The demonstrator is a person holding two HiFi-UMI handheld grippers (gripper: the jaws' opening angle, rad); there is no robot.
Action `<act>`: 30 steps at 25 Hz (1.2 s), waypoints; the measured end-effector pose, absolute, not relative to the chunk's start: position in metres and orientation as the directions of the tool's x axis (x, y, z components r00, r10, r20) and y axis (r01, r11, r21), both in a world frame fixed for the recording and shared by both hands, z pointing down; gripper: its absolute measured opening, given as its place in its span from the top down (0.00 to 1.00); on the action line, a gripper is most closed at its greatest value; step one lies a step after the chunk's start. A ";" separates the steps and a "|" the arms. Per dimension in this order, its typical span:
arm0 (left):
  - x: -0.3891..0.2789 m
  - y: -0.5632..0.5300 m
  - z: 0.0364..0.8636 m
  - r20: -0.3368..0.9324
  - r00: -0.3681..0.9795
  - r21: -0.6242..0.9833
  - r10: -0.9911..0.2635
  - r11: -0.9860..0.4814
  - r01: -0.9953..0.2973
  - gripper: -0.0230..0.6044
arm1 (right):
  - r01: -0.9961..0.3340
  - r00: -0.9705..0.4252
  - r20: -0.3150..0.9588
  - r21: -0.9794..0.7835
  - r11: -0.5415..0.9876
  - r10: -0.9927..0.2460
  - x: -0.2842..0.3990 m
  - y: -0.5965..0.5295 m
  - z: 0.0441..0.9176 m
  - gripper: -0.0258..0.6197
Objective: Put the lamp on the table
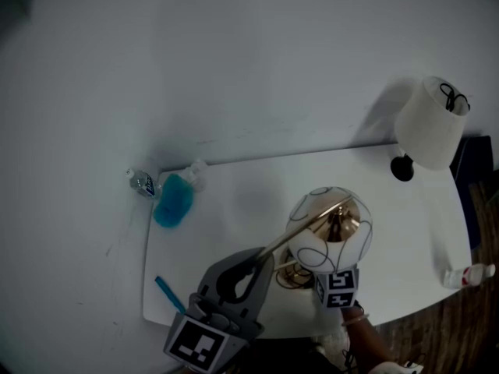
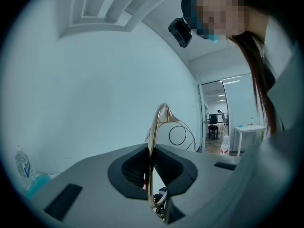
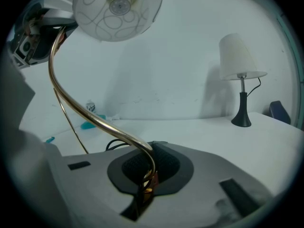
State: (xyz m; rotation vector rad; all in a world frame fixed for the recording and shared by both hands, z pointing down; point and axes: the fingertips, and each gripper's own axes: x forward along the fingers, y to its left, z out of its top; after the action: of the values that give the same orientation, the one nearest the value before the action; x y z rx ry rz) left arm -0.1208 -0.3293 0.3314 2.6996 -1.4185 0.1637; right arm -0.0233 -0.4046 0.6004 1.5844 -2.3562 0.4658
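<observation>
From the head view, the lamp (image 1: pixel 329 228) hangs over the near part of the smooth white tabletop (image 1: pixel 234 201), with its round shade uppermost. I cannot tell whether its base touches down. The left tool (image 1: pixel 256 265) reaches in at the thin gold stem (image 1: pixel 292 236). A blue bottle (image 1: pixel 174 199) lies far left, and a second lamp (image 1: pixel 431 131) stands far right; both are well apart from it.

In the left gripper view, the jaws are pressed onto the stem, a slim polished tube that arches up between dark ribbed pads.

In the right gripper view, the right tool (image 3: pixel 148 175) pinches the same stem low down. The shade (image 3: pixel 116 8), frosted white with fine looping lines, sits overhead.

The lamp looks top-heavy and the metal slick. I would lower both tools together with the stem upright, set the base flat on bare surface, and let go only once it stands alone.
</observation>
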 end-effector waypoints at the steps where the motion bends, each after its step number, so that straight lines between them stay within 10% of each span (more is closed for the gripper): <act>1: -0.120 -0.329 0.331 0.134 0.565 0.027 -0.814 -0.566 -0.824 0.92 | -0.928 -0.371 0.388 -0.117 0.354 -0.844 -0.024 -0.404 0.601 0.95; 30: -0.117 -0.322 0.339 0.143 0.590 0.008 -0.795 -0.595 -0.804 0.92 | -0.934 -0.356 0.378 -0.114 0.339 -0.854 -0.025 -0.405 0.604 0.95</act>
State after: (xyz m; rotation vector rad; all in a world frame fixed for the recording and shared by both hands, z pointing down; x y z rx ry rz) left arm -0.1171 -0.3221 0.3385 2.7365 -1.3776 0.1914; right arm -0.0248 -0.4051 0.6045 1.6099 -2.3534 0.4577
